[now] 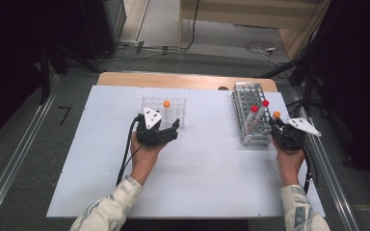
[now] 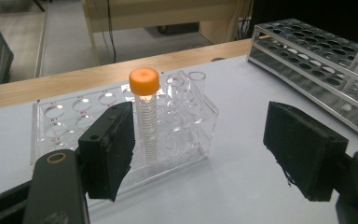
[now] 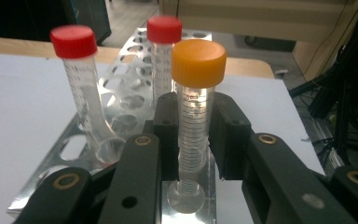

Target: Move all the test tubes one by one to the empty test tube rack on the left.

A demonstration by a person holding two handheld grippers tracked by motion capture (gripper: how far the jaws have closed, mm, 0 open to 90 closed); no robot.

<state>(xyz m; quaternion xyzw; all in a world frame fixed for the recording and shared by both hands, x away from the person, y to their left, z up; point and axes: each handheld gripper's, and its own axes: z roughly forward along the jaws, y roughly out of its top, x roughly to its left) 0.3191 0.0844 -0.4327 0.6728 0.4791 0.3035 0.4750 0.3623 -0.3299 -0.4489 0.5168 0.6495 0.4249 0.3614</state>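
A clear plastic rack (image 1: 176,113) (image 2: 70,121) holds one upright orange-capped tube (image 1: 166,104) (image 2: 144,93). My left gripper (image 1: 164,124) (image 2: 205,154) hovers just in front of that rack, open, nothing between its pads. At the right stands a metal rack (image 1: 245,96) (image 3: 130,100) with two red-capped tubes (image 1: 254,109) (image 3: 77,56) standing in its near end. My right gripper (image 1: 277,127) (image 3: 196,135) is shut on a second orange-capped tube (image 1: 276,115) (image 3: 198,63), gripped on its graduated body below the cap. That tube stands upright with its lower end in a hole at the rack's near corner.
Both racks rest on a white board (image 1: 207,163) over a wooden table (image 1: 183,79). The metal rack lies close to the board's right edge, with dark stands and cables (image 1: 313,72) beyond it. A broad bare stretch of board lies between the two racks.
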